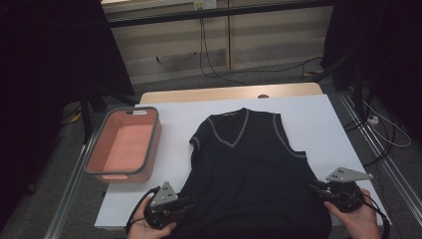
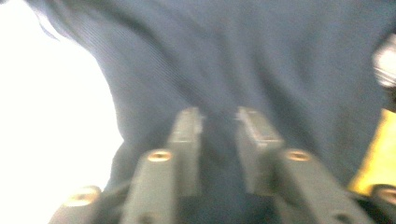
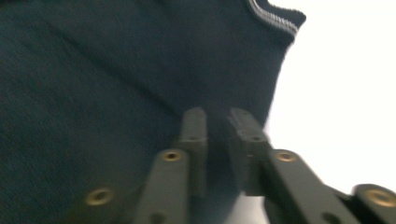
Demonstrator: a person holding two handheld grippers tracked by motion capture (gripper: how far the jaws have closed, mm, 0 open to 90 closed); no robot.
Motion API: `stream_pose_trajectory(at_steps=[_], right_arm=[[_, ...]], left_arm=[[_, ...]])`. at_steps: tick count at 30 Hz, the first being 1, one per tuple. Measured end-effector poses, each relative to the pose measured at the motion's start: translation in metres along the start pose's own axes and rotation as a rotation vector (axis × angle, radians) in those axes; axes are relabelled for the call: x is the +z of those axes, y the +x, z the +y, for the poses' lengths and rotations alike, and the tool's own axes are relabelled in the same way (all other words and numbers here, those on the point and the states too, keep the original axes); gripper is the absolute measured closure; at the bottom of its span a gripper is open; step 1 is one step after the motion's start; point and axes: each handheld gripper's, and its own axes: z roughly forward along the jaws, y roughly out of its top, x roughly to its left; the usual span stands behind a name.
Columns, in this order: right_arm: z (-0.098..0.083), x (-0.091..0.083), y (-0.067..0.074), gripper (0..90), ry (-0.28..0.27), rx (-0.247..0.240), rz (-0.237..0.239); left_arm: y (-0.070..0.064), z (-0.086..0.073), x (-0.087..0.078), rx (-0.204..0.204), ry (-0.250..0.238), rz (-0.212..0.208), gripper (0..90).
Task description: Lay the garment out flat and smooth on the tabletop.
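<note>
Here's the dark sleeveless vest (image 1: 249, 169) lying flat, front up, on the white table (image 1: 318, 114), its V-neck pointing away from the person and its hem toward the near edge. The left gripper (image 1: 185, 203) sits at the vest's lower left side, held in the person's left hand (image 1: 144, 228), tips right against the fabric edge. In the left gripper view the left gripper (image 2: 219, 122) has its jaws parted by a narrow gap, with the dark knit lying under and between the fingertips (image 2: 187, 130); no pinch on the cloth that I can make out. Over on the other side, the right gripper (image 1: 318, 188) meets the vest's lower right side, right hand (image 1: 359, 219) behind it. In the right gripper view the right gripper (image 3: 217, 122) shows a slim gap too, fabric beneath the tips, the vest's edge just beside them and white table beyond. A pink basket (image 1: 99, 164) stands on the table left of the vest, apart from it.
</note>
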Motion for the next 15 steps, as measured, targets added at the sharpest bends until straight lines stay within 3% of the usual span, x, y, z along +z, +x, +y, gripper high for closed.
stream_pose_trajectory(at_steps=[4,7,10,12,13,15], right_arm=[[0.01,0.005,-0.006,62.1,-0.046,0.01,0.006],[0.019,0.011,-0.011,57.9,-0.051,0.01,-0.009],[0.027,0.016,-0.016,56.6,-0.058,0.018,-0.013],[0.034,0.021,-0.02,56.9,-0.057,0.012,-0.018],[0.037,0.024,-0.022,56.8,-0.055,0.009,-0.019],[0.044,0.03,-0.026,56.9,-0.054,0.01,-0.026]], left_arm=[[0.023,0.019,0.012,-0.003,-0.027,0.071,53.6],[0.04,0.031,0.022,-0.013,-0.05,0.111,46.2],[0.057,0.04,0.034,-0.063,-0.052,0.131,42.4],[0.066,0.045,0.041,-0.085,-0.05,0.138,44.7],[0.07,0.047,0.044,-0.099,-0.051,0.154,50.9],[0.078,0.049,0.049,-0.128,-0.05,0.144,56.5]])
